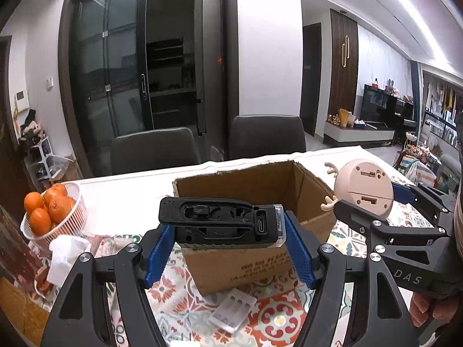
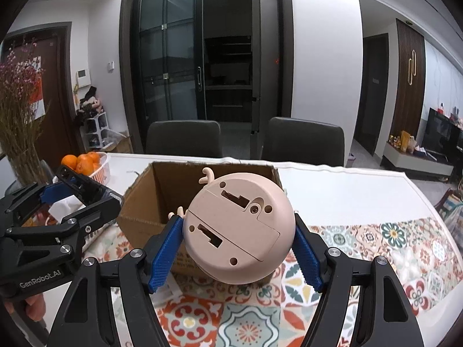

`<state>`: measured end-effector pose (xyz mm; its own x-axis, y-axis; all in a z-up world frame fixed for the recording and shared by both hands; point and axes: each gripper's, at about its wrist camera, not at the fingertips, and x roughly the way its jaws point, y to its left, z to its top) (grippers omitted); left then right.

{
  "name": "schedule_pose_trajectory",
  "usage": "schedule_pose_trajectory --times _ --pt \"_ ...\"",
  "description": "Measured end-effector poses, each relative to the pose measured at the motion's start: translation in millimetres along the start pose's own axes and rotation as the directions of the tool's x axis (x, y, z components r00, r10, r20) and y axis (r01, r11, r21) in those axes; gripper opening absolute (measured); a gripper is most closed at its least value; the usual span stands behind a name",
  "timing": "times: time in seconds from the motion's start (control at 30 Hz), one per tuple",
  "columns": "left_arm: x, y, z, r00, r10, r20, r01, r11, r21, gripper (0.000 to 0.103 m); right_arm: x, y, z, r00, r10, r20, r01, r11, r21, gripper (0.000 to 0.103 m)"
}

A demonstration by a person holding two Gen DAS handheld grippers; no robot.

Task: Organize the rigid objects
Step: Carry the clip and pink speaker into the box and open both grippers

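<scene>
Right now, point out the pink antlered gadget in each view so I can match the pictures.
Left wrist view: the pink antlered gadget sits at the right edge, clamped in the right gripper.
Right wrist view: the same gadget fills the centre, underside toward the camera, between the blue fingers.
Shared landmark: the open cardboard box behind it in both.

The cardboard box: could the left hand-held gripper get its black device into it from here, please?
Probably yes. The left hand-held gripper holds the black device just in front of the cardboard box, whose top is open, with nothing between them.
</scene>
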<state>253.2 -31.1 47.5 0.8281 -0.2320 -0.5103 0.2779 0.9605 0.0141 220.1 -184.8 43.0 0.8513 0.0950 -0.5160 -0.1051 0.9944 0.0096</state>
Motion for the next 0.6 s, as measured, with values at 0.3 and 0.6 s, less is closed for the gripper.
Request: schedule_pose_trajectory --times 0.3,0.6 --pt "21.0 1.4 20.8 0.999 0.026 -0.025 -0.025 0.999 0.035 0.071 21.9 -5.7 17.8 1.0 0.015 -0.025 -0.015 1.0 -0.001 0.073" --pt "58.4 7.6 32.5 0.995 0.028 -0.096 -0.027 1.0 0.016 0.071 55.1 -13.3 30.9 0.997 0.019 -0.073 -0.019 1.0 -0.006 0.073"
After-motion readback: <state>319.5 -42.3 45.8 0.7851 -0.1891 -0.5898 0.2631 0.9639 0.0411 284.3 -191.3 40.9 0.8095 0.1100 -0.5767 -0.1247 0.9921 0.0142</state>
